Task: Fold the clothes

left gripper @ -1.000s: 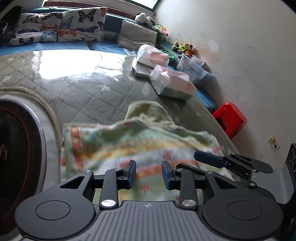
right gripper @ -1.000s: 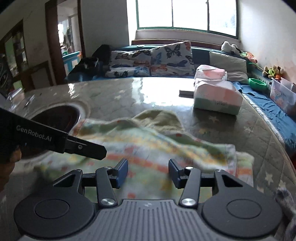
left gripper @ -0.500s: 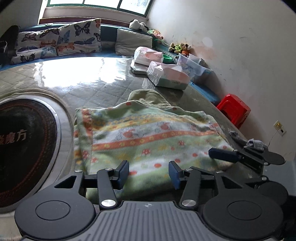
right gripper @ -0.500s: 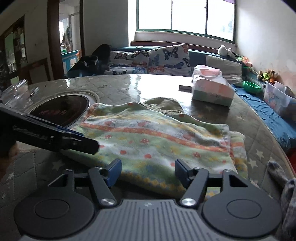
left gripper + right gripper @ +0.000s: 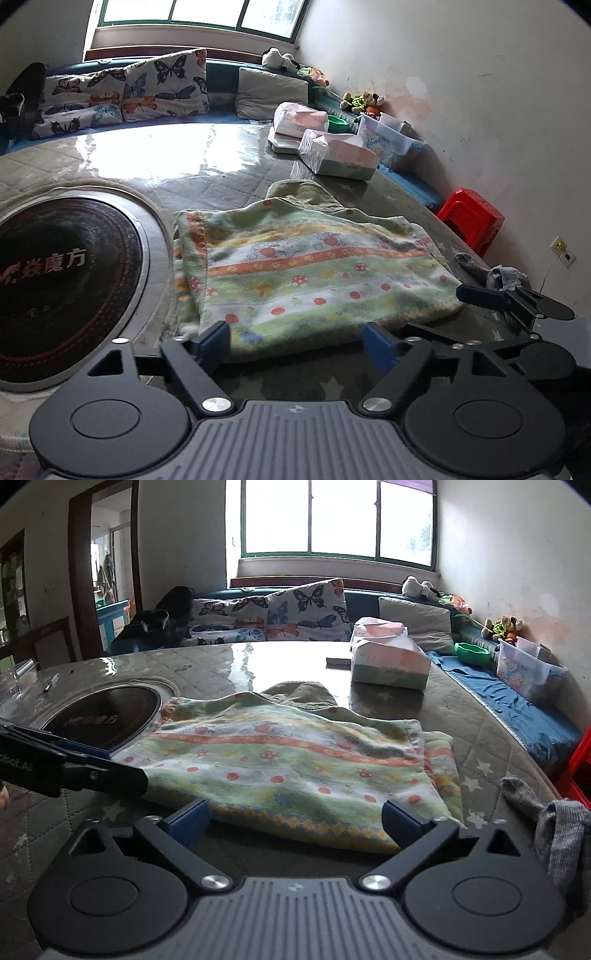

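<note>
Blue pads faced each other across a wide gap on my left gripper, spread far apart with nothing between them. My right gripper stood just as wide and as empty. That made two grippers, both off the cloth and held over the near edge of the table.

One folded garment lay just ahead of them, a fleecy green piece with orange bands and red dots, flat on the quilted table cover. Its near hem ran across just beyond my left fingertips, not touching them. In the right wrist view the same garment spanned the gap between my right fingers, its yellow diamond border closest to me. A plain olive part stuck out from under its far edge.

One grey sock lay at the table's near right edge, apart from the garment. One round black cooktop was set into the table on the left, with the garment's left edge just beside its metal rim. Two tissue packs and stood toward the far right edge, well apart from the garment.

Bare table stretched open beyond the garment toward the far edge, where two butterfly cushions leaned on the bench.
</note>
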Tool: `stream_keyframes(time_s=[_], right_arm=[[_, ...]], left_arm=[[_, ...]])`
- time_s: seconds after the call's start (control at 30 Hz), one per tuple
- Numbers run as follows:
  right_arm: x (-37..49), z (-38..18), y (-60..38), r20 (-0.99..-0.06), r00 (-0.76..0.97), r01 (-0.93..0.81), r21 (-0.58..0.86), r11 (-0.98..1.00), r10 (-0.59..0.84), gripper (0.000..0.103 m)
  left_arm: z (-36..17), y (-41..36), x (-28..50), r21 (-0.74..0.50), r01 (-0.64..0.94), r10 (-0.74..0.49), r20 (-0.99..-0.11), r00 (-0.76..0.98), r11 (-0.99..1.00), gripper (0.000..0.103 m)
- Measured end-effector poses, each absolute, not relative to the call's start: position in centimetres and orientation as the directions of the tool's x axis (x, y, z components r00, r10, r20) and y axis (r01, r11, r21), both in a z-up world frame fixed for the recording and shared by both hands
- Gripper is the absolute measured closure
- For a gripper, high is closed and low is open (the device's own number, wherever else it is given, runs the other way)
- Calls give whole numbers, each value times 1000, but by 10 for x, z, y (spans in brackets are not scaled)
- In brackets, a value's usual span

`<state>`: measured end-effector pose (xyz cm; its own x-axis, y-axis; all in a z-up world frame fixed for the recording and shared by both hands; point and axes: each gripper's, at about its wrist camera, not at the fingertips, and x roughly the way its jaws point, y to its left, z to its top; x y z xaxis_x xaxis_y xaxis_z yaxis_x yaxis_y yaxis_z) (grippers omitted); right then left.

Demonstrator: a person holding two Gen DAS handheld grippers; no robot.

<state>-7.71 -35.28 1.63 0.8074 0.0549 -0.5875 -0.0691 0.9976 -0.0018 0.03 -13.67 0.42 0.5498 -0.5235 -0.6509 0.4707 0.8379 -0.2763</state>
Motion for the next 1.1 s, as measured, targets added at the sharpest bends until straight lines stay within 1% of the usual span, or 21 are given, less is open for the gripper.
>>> stream_keyframes(time_s=[0.2, 0.3, 0.57, 0.9, 1.1], right_arm=[[-82, 19, -350, -583, 812, -46, 2, 999, 39, 0], [-84, 19, -348, -595, 803, -35, 5, 999, 32, 0], [-90, 18, -340, -602, 799, -23, -1, 1000, 18, 0], [-99, 20, -333, -589, 808, -16, 11, 1000, 19, 0], [-104, 18, -331, -588, 808, -15, 15, 1000, 21, 0]], left_arm=[[5, -128, -9, -268, 469, -519, -642, 564, 842, 2], [5, -124, -13, -266, 469, -519, -638, 569, 842, 0], [6, -111, -22, -270, 466, -521, -630, 576, 842, 0], [2, -101, -28, -280, 444, -508, -652, 563, 851, 0], [3, -100, -35, -273, 447, -506, -648, 569, 852, 0]])
